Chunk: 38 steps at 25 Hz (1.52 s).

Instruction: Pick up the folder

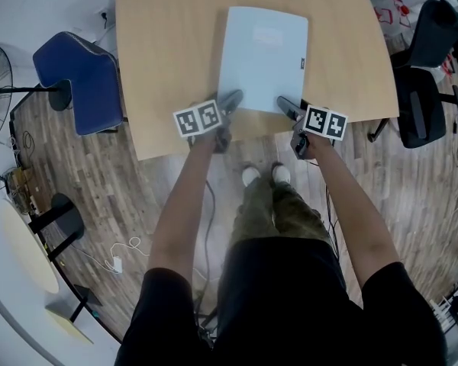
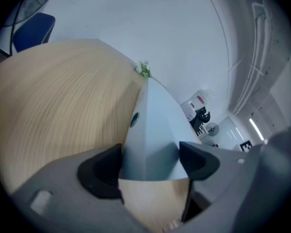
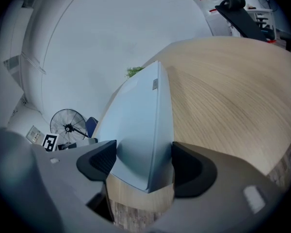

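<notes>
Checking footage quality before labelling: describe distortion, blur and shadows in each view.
Head view: evenly lit, sharp, table edges bowed. Left gripper view: heavy fisheye, dark corners, fingers blurred, shading the folder. Right gripper view: same fisheye and vignette.

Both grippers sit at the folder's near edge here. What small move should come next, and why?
Probably close both grippers on the corners. The left gripper and right gripper stand open, each straddling a near corner of the folder, which lies flat on the table and is not yet gripped.

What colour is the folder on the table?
Pale blue-grey folder; the head view shows it best.
</notes>
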### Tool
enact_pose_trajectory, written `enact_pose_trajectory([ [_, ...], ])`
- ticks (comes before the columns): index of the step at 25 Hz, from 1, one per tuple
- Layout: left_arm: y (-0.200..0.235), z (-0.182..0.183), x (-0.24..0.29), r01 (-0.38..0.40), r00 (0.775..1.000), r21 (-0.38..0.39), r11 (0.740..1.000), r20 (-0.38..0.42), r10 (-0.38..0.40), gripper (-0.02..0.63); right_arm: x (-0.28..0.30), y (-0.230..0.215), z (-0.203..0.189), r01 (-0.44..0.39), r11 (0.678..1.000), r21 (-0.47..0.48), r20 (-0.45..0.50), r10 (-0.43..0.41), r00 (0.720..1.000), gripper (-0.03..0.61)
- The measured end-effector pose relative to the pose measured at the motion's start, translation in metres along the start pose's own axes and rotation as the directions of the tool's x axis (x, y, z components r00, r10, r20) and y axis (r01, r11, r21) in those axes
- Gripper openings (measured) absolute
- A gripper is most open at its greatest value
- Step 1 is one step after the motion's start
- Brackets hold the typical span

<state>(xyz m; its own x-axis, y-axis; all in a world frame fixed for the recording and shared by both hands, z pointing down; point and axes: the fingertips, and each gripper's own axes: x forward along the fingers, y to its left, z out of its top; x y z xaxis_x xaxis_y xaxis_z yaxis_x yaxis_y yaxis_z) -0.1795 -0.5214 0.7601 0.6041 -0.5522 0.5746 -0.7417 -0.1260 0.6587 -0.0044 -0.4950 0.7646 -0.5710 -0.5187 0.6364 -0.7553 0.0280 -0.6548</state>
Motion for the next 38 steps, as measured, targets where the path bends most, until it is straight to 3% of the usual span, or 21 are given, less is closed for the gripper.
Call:
enact_pose_trajectory([
  [8, -0.011, -0.034, -0.02, -0.023, 0.997, -0.022, 0.999, 0.072, 0.025, 0.356, -0.017, -0.003, -0.017, -0.026, 0.991, -0.131, -0.014, 0.024, 1.0, 0.353],
  [11, -0.018, -0.046, -0.035, -0.031, 0.995, 0.012, 0.999, 0.096, 0.03, 0.353, -0.025, 0.004, -0.031, -0.033, 0.98, -0.194, -0.034, 0.027, 0.999, 0.342],
  [14, -0.025, -0.049, -0.048, -0.046, 0.991, 0.059, 0.997, 0.13, 0.038, 0.351, -0.033, 0.008, -0.041, -0.054, 0.981, -0.188, -0.045, 0.046, 0.998, 0.342],
  [21, -0.05, -0.039, -0.079, -0.056, 0.974, 0.147, 0.988, 0.227, 0.021, 0.348, -0.054, 0.03, -0.037, -0.094, 0.963, -0.254, 0.027, 0.104, 0.994, 0.342],
  [31, -0.126, -0.001, -0.154, -0.059, 0.918, 0.26, 0.964, 0.393, -0.05, 0.35, -0.129, 0.1, 0.0, -0.138, 0.911, -0.389, 0.174, 0.22, 0.96, 0.342],
  [38, -0.191, 0.018, -0.213, -0.043, 0.862, 0.358, 0.933, 0.486, -0.147, 0.35, -0.197, 0.148, 0.014, -0.135, 0.878, -0.459, 0.265, 0.281, 0.922, 0.344],
])
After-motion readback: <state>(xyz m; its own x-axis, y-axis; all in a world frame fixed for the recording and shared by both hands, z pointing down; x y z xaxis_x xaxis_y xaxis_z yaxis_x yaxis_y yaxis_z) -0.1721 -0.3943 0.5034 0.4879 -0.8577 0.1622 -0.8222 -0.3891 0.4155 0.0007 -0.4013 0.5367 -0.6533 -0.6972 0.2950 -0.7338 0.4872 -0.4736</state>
